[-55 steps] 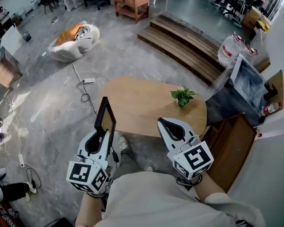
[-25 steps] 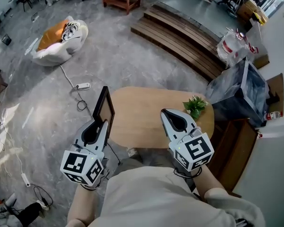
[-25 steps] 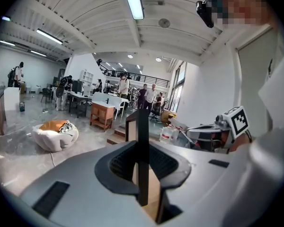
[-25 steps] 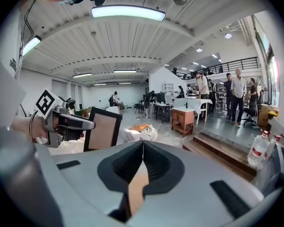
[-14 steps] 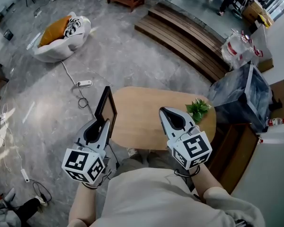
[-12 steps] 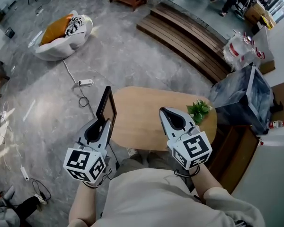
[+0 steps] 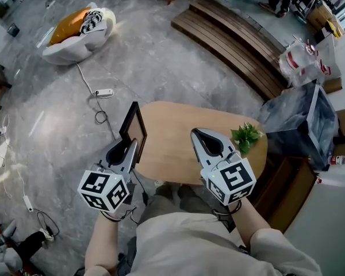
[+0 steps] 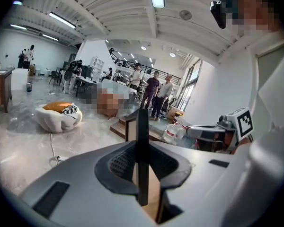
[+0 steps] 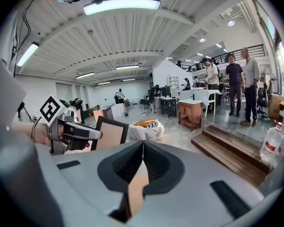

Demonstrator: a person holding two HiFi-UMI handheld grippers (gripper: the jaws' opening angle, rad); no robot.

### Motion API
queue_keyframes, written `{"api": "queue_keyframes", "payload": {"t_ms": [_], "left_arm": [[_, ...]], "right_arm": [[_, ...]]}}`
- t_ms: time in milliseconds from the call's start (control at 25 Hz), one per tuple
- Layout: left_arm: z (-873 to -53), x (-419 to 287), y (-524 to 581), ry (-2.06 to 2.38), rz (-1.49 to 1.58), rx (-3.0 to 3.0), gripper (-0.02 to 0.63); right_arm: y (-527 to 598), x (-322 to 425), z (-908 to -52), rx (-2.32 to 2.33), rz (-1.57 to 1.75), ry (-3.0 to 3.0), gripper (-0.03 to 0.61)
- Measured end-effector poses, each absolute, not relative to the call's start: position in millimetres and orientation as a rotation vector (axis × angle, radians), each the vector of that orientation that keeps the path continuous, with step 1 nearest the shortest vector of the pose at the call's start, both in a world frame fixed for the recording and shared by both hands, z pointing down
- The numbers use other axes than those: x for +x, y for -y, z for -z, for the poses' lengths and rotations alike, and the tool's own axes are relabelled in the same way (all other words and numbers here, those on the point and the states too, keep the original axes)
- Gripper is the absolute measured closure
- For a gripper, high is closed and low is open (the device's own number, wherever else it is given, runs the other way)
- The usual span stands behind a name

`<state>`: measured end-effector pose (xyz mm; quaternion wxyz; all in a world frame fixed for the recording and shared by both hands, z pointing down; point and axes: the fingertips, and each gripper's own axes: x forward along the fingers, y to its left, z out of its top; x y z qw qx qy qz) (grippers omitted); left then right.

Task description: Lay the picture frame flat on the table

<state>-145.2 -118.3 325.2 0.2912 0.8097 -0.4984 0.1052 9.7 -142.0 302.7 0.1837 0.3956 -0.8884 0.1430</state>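
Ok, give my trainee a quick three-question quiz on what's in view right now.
1. True or false: the picture frame already lies flat on the oval wooden table.
2. Which gripper is shut on the frame? A) left B) right C) neither
3. Fill in: at the table's right end stands a small potted ____.

Key
1. False: it stands upright, held at the table's left edge.
2. A: the left gripper clamps it; the right gripper is shut with nothing between its jaws.
3. plant
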Motion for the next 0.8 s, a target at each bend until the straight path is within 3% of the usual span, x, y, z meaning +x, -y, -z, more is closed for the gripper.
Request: {"api": "queue_keyframes", "payload": {"t_ms": [800], "left_arm": [[-533.3, -162.1, 167.8, 1.232, 0.021, 1.745, 0.545]], "right_arm": [[184.9, -20.1, -461.2, 1.008, -0.548, 2.426, 0.581]]}}
